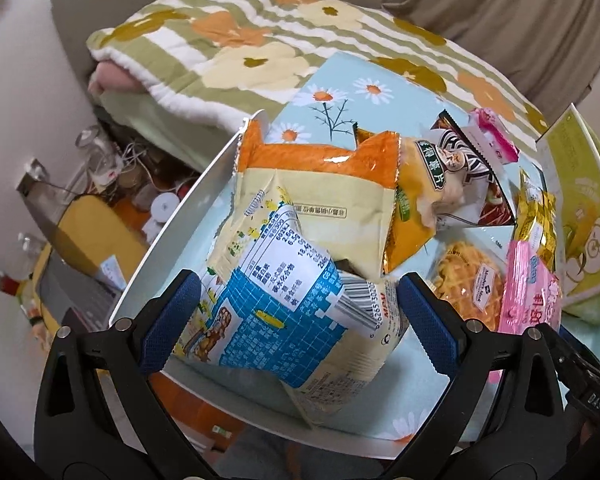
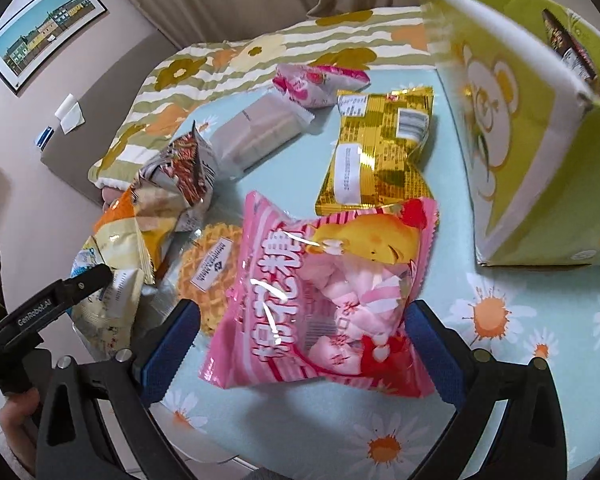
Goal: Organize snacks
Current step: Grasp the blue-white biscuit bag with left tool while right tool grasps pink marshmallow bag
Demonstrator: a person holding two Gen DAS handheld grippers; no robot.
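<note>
Pink marshmallow bag (image 2: pixel 320 300) — lying on the daisy-print worktop (image 2: pixel 540 340), between the spread fingers (image 2: pixel 172 344) of the right gripper (image 2: pixel 304 340), not gripped. Cream-and-blue snack bag (image 1: pixel 284 300) (orange top edge) between the left gripper (image 1: pixel 296 320) fingers, also parted — contact unclear. Gold packet (image 2: pixel 380 148) beyond; green bear box (image 2: pixel 540 140) at right, 1 packet inside.

"Member's Mark" on waffle snack label (image 2: pixel 211 266), "GenRobot.AI" on left gripper (image 2: pixel 44 312), "棉花糖" on pink marshmallow bag (image 2: pixel 320 296)

Two close downward wrist views, shared pink marshmallow bag (image 2: pixel 324 300)
</note>
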